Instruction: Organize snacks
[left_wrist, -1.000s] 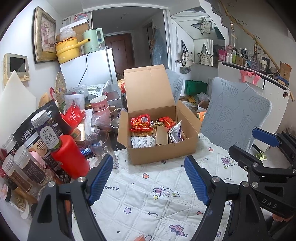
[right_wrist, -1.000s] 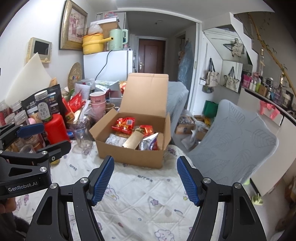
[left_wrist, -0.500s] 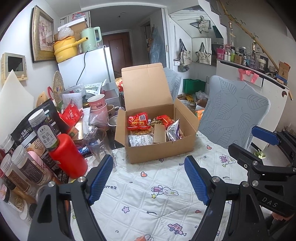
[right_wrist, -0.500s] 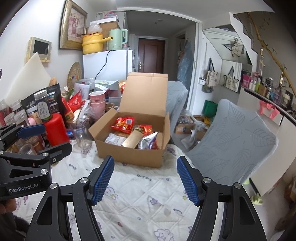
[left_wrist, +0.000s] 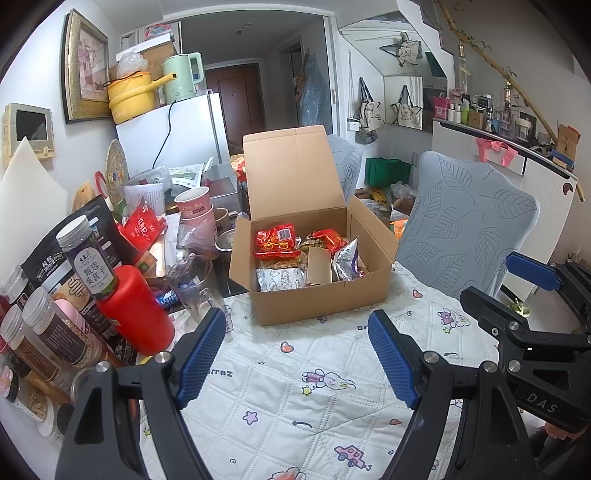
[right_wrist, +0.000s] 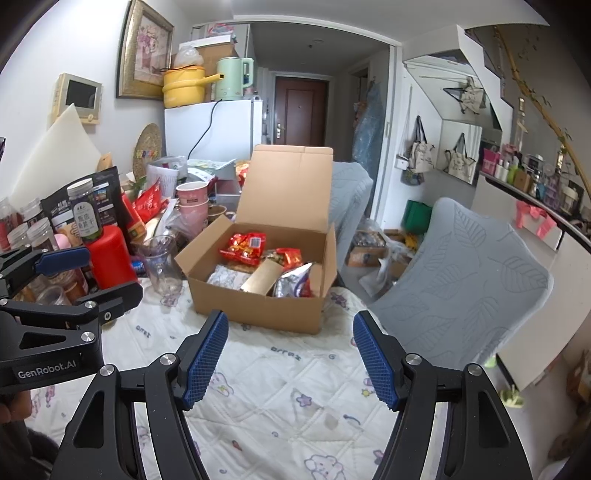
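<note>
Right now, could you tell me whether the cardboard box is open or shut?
Open: the cardboard box has its lid standing upright at the back, and the snack packets inside are exposed.

Both wrist views near, facing cardboard box (left_wrist: 317, 291)

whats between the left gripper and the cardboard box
Only bare quilted tablecloth lies between the open left gripper and the cardboard box; the left wrist view shows it.
</note>
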